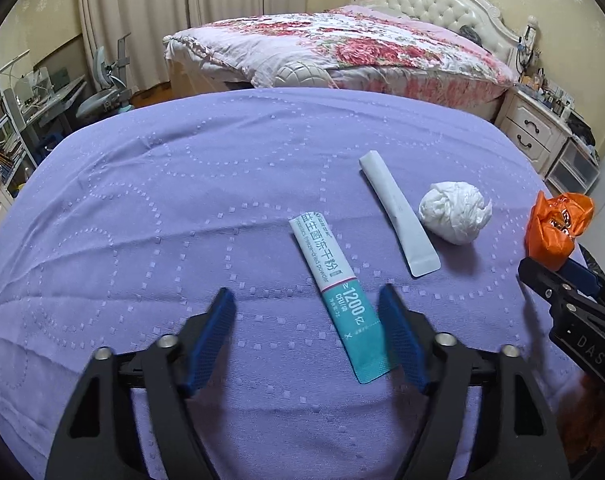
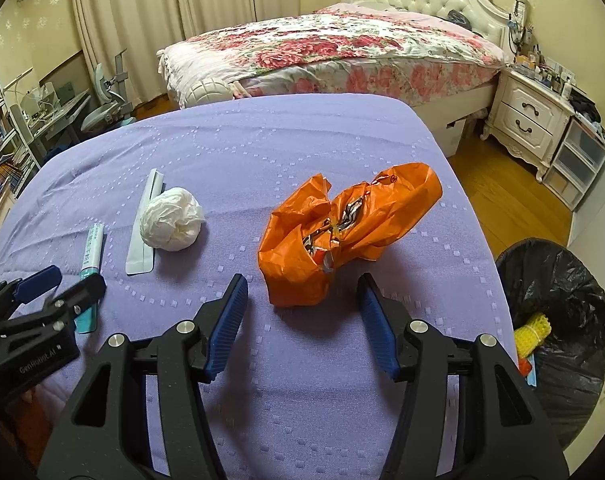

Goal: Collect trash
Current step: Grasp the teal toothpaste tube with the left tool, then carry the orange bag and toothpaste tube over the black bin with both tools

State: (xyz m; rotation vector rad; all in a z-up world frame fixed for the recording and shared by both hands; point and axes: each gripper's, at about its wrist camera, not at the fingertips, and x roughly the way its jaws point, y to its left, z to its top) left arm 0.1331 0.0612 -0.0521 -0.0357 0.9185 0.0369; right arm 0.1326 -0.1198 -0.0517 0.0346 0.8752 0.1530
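On the purple cloth table lie a teal-and-white powder sachet, a plain white sachet, a crumpled white tissue ball and a crumpled orange plastic bag. My left gripper is open, low over the table, with the teal sachet's near end between its fingers, close to the right finger. My right gripper is open, just in front of the orange bag, whose near end lies between the fingertips. The orange bag also shows at the right edge of the left wrist view.
A bin with a black liner stands on the floor right of the table, holding yellow and orange scraps. A bed with a floral quilt is behind, a white nightstand at the right, shelves and a desk at the left.
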